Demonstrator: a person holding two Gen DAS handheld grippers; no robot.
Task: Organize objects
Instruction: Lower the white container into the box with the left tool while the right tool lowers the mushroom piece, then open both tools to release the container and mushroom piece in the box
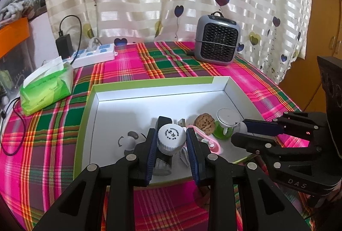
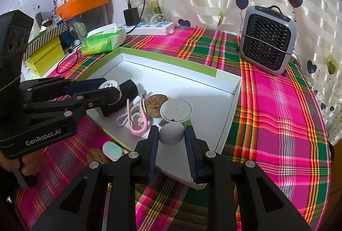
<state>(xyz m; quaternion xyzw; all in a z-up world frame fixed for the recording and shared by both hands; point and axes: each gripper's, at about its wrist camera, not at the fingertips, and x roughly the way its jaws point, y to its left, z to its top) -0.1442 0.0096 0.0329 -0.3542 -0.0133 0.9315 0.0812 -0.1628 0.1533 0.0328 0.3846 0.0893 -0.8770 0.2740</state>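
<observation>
My left gripper (image 1: 171, 132) is shut on a small bottle with a white printed cap (image 1: 171, 136), held low over the near part of the white box with a green rim (image 1: 149, 83). In the right wrist view my right gripper (image 2: 171, 130) is shut on a pale grey rounded object (image 2: 172, 134) just above the box's near corner (image 2: 226, 81). Inside the box lie a walnut (image 2: 155, 105), a green cup with a white lid (image 2: 175, 110), a pink looped cable (image 2: 139, 122) and a black block (image 2: 128, 89). The left gripper (image 2: 109, 89) shows at the left of that view.
A second walnut (image 2: 96, 155) and a mint-and-pink oval piece (image 2: 112, 150) lie on the plaid cloth outside the box. A grey fan heater (image 1: 217, 42) stands at the back, with a green tissue pack (image 1: 47, 89) and a white power strip (image 1: 94, 55) at the left.
</observation>
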